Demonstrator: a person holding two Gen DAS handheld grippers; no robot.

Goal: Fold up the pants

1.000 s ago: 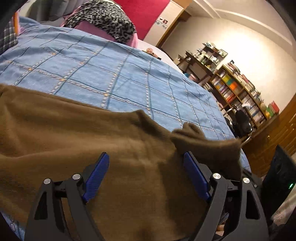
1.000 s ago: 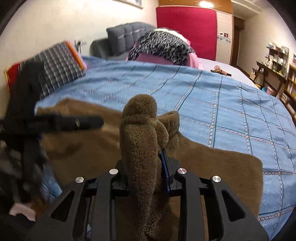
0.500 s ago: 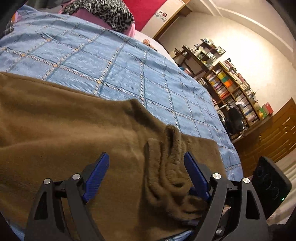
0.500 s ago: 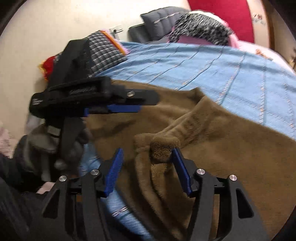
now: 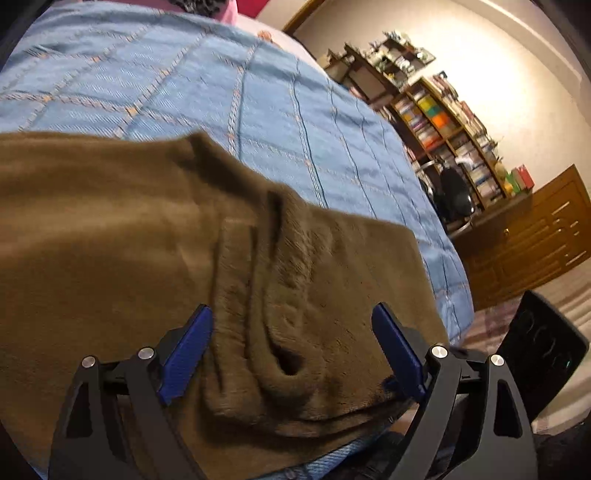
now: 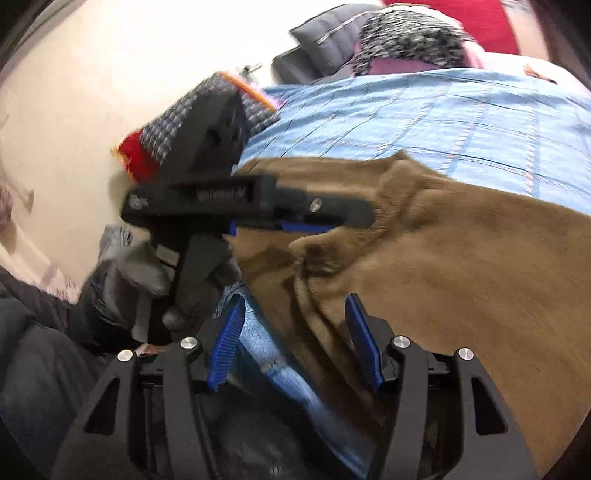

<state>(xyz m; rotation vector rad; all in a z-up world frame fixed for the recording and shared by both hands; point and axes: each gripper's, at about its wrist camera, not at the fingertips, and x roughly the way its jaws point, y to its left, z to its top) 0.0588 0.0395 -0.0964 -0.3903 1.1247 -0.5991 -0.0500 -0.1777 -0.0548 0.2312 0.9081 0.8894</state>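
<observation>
Brown fleece pants [image 5: 110,229] lie spread on the blue checked bedspread [image 5: 221,85]. My left gripper [image 5: 291,332] hovers low over a bunched fold of the pants [image 5: 288,295]. Its jaws are opening and the blue pads stand clear of the fleece on both sides. In the right wrist view the pants [image 6: 461,266] fill the right half. My right gripper [image 6: 295,332] is open over their near edge, with fleece and a strip of bedspread [image 6: 266,354] between the pads, untouched. The left gripper [image 6: 258,206], held by a gloved hand [image 6: 147,280], shows from the side just above the pants.
A bookshelf [image 5: 443,122], an office chair [image 5: 454,192] and a wooden cabinet [image 5: 535,236] stand beyond the bed's far side. A black device [image 5: 543,350] sits on the floor. A plaid pillow [image 6: 177,122], a leopard-print blanket [image 6: 406,37] and a grey cushion [image 6: 321,33] lie at the head.
My right gripper let go of the bunched fleece, which dropped onto the pants, and its view swung left. The left gripper sank closer to that bunch.
</observation>
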